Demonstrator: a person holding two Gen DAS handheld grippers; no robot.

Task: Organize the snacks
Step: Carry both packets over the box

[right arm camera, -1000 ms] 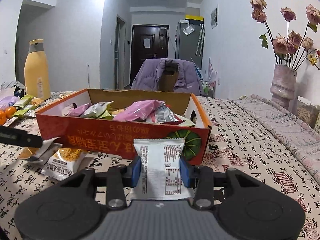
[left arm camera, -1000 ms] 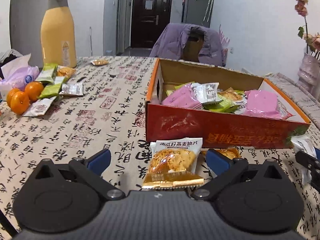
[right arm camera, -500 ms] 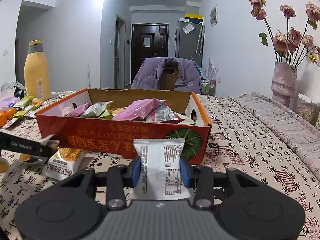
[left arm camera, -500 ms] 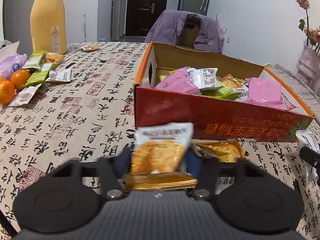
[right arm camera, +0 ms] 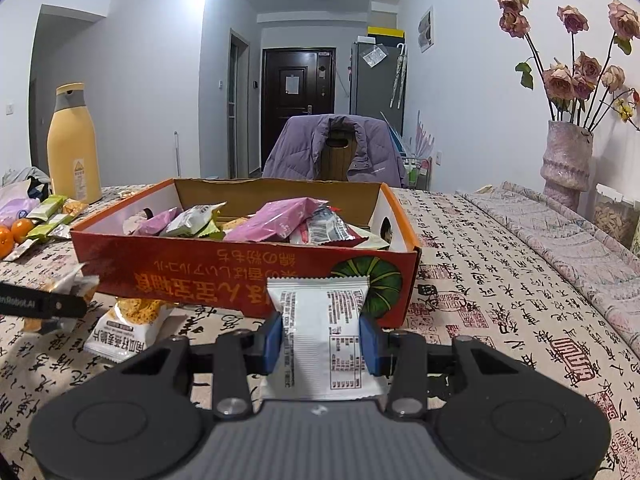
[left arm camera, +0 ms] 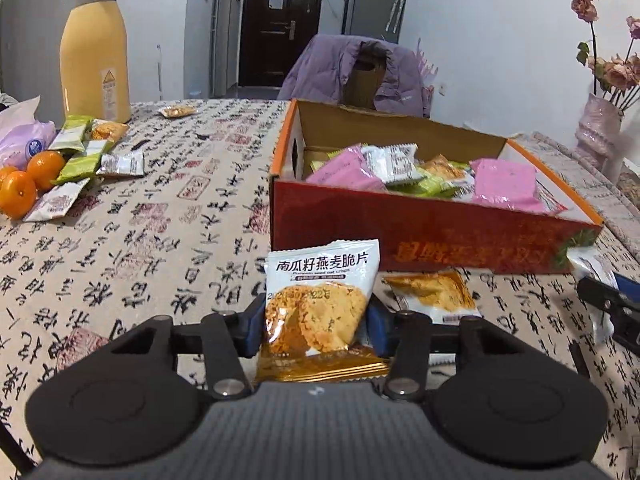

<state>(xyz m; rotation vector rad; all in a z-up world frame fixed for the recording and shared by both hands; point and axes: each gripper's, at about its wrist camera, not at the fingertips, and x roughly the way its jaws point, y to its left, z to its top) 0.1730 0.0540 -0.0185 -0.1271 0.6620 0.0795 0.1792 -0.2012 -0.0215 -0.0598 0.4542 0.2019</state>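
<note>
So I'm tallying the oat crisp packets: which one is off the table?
The oat crisp packet clamped upright in the left gripper. The second packet lies flat on the tablecloth beside the red box.

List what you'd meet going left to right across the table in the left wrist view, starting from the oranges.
Oranges → green snack packets → yellow bottle → oat crisp packet clamped in the left gripper → red snack box → vase of roses.

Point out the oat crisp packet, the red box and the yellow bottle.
oat crisp packet (left arm camera: 316, 304), left wrist view, on its printed front.
red box (left arm camera: 460, 236), left wrist view, on its near wall.
yellow bottle (left arm camera: 94, 56), left wrist view, on its body.
</note>
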